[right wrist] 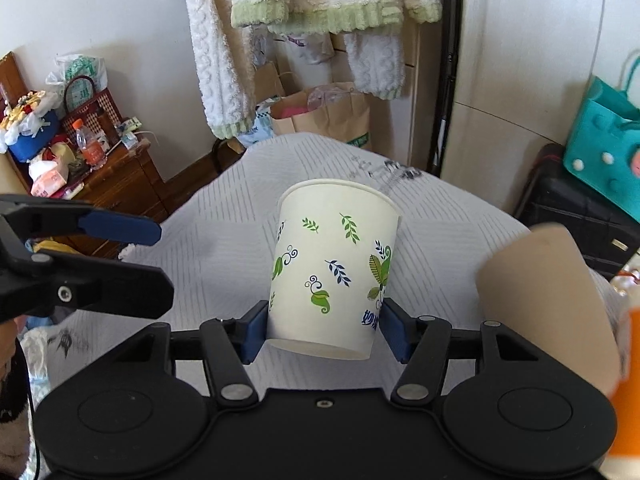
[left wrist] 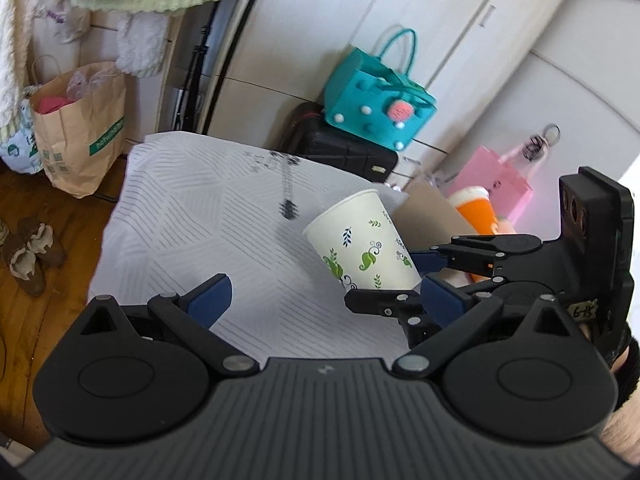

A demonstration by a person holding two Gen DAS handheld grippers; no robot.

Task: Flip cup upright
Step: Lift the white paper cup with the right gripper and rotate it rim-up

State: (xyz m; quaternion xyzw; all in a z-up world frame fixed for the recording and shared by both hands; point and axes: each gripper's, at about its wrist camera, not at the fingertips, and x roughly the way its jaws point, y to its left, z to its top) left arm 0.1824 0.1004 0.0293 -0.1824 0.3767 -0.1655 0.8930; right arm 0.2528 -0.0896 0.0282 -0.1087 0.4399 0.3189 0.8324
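A white paper cup printed with green and blue leaves is held near its base between the blue pads of the right gripper, whose jaws are closed against the cup's two sides. The cup is seen lifted clear of the white cloth with thin grey stripes that covers the table; its wider rim is pointed away from the gripper and somewhat upward, so that the cup is tilted rather than standing. In the left wrist view the same cup is shown leaning, with the rim higher than the base. The left gripper is kept spread wide with nothing between its pads, just beside the held cup.

The pick-up and most of the turn are judged to be done. What is left is for the base to be brought level, the cup to be set down on the cloth, and the grip released. Whether the base is touching the cloth cannot be told for certain, but it appears to be raised.
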